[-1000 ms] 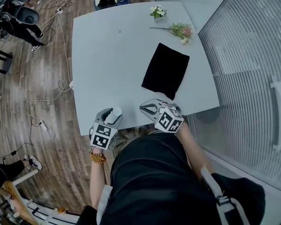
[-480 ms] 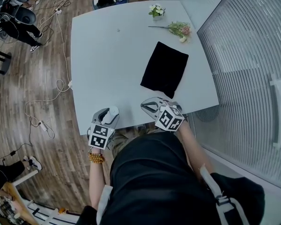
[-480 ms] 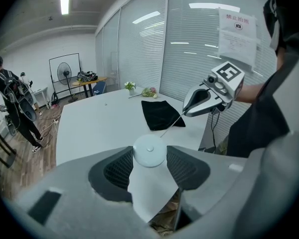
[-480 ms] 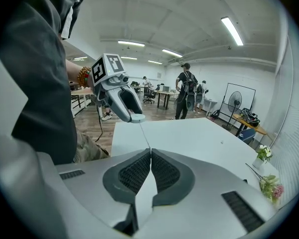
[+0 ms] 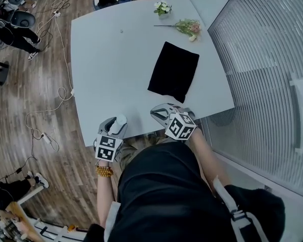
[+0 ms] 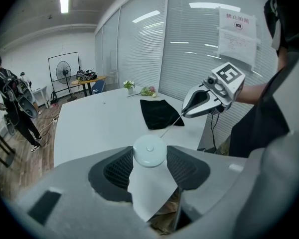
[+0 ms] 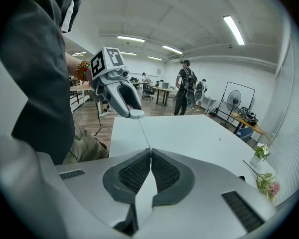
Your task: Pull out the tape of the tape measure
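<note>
A round white tape measure point(image 6: 149, 152) sits between the jaws of my left gripper point(image 5: 117, 127), which is shut on it at the table's near edge. A thin tape point(image 6: 170, 126) runs from it to my right gripper point(image 5: 158, 112), whose jaws are shut on the tape's end. In the right gripper view the tape point(image 7: 145, 136) leaves the shut jaws of the right gripper point(image 7: 150, 154) and reaches the tape measure point(image 7: 136, 114) in the left gripper point(image 7: 130, 109). The right gripper point(image 6: 185, 114) hangs above the table's near right side.
On the white table point(image 5: 106, 59) lie a black cloth point(image 5: 173, 70), a flower stem point(image 5: 184, 27) and a small flower pot point(image 5: 162, 7) at the far end. Window blinds point(image 5: 262, 59) run along the right. Cables point(image 5: 50, 110) trail on the wooden floor at the left.
The two grippers have drawn slightly further apart along the table's near edge, and the head view has shifted a little. Both stay shut.
</note>
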Action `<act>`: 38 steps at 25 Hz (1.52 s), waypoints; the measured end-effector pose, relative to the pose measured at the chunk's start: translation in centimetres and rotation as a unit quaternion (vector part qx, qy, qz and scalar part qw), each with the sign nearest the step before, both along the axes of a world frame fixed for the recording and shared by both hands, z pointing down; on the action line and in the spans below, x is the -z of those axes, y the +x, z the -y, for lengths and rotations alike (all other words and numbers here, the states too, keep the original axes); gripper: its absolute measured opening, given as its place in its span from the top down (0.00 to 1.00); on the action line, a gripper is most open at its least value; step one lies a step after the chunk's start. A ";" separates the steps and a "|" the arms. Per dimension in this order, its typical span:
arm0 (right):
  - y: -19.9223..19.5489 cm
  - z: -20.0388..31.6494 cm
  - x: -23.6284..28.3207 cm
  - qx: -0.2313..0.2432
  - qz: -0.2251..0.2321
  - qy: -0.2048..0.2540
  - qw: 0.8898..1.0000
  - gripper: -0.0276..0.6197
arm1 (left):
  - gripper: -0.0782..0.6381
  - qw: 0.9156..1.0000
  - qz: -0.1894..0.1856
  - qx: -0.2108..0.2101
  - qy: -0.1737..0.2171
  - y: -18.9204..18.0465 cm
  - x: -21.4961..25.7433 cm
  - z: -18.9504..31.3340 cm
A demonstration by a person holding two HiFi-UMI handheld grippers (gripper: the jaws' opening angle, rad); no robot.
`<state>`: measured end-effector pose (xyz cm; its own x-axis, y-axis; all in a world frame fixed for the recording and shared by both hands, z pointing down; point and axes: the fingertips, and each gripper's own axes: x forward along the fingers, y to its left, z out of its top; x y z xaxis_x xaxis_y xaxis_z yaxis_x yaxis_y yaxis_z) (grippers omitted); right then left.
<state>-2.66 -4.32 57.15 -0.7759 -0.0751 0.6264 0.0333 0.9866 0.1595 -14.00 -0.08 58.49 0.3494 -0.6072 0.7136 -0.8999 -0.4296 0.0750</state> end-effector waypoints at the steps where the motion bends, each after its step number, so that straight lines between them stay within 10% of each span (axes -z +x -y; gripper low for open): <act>1: 0.1 0.1 0.0 -0.002 0.000 0.000 1.000 0.95 | 0.58 1.000 0.000 0.000 -0.001 0.0 0.0 0.0; 38: 3.0 2.7 -1.7 -0.054 -0.031 0.016 0.998 0.95 | 0.58 0.998 0.026 0.059 -0.012 -2.5 -1.9 0.0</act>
<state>0.34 -7.05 58.86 -0.7226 -0.1764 0.6684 -0.0624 0.9796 0.1911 -16.53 -0.08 60.35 0.2382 -0.6241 0.7441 -0.9471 -0.3191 0.0356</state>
